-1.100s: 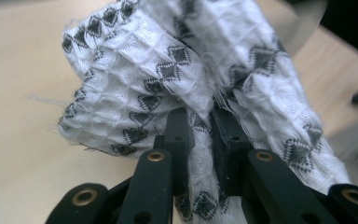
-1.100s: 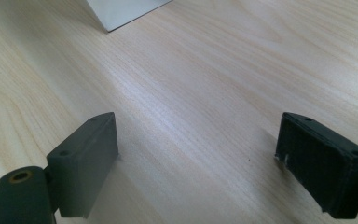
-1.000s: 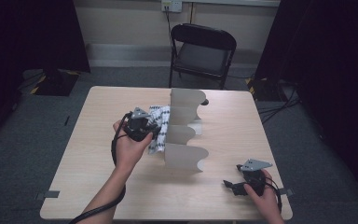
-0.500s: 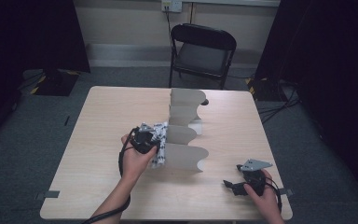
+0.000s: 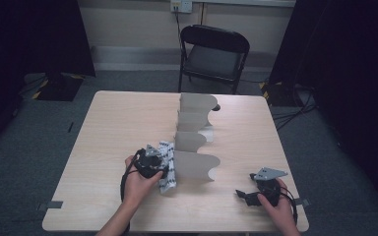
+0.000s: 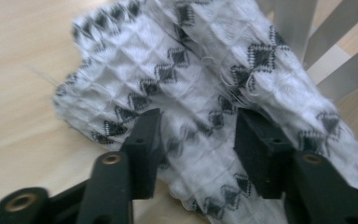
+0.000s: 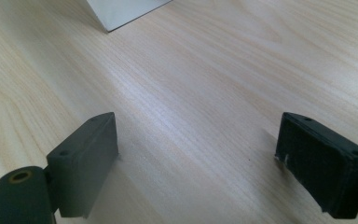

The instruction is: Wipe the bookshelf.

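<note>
A white cloth with black diamond patterns lies crumpled on the wooden table, against the left side of a row of grey upright panels. My left gripper is low over the cloth. In the left gripper view the cloth bunches between the jaws of the left gripper. Those jaws have just been opening and now stand apart with a fold between them, not pinched. My right gripper rests near the table's front right; in its own view the right gripper is open over bare wood.
The grey panels with wavy tops stand one behind another across the table's middle. A corner of the nearest panel is ahead of the right gripper. A black folding chair stands beyond the far edge.
The left hand has come down and nearer with the cloth, which now lies on the table beside the nearest panel. Its jaws have parted. The right hand has not moved.
</note>
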{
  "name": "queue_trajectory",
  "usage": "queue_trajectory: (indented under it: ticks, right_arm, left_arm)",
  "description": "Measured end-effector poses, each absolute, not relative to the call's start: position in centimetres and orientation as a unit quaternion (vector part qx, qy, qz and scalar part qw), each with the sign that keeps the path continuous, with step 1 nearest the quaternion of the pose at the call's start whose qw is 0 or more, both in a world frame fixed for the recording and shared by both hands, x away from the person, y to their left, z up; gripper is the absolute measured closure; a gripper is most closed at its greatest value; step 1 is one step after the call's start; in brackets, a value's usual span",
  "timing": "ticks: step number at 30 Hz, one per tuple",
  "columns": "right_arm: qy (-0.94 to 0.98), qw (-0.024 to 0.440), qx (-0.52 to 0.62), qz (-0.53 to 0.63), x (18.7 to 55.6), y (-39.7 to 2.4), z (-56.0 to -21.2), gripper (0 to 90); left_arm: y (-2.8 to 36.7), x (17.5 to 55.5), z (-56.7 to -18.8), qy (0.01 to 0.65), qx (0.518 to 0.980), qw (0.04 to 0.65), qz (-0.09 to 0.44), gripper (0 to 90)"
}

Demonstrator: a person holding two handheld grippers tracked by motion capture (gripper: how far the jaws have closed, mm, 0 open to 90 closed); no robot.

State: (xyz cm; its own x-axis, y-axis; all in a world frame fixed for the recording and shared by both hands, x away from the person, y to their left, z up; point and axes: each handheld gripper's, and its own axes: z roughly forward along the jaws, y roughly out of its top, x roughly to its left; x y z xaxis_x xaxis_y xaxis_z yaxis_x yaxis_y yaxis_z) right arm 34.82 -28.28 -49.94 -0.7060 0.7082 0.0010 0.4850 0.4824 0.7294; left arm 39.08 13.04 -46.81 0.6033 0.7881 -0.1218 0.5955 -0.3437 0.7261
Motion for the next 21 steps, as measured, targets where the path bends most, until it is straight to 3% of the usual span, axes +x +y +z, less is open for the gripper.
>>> queue_trajectory:
  ticks: [7, 13, 21]
  right_arm:
    - [0.847, 0.152, 0.352, 0.367, 34.8, -28.3, -49.9, 12.0]
    - [0.847, 0.152, 0.352, 0.367, 34.8, -28.3, -49.9, 12.0]
    - [0.847, 0.152, 0.352, 0.367, 34.8, -28.3, -49.9, 12.0]
  left_arm:
    - [15.1, 39.2, -45.6, 0.442, 0.793, 0.392, 0.149, 43.1]
    - [15.6, 39.2, -46.6, 0.429, 0.807, 0.383, 0.137, 54.8]
    - [13.7, 37.5, -48.0, 0.381, 0.837, 0.374, 0.117, 56.7]
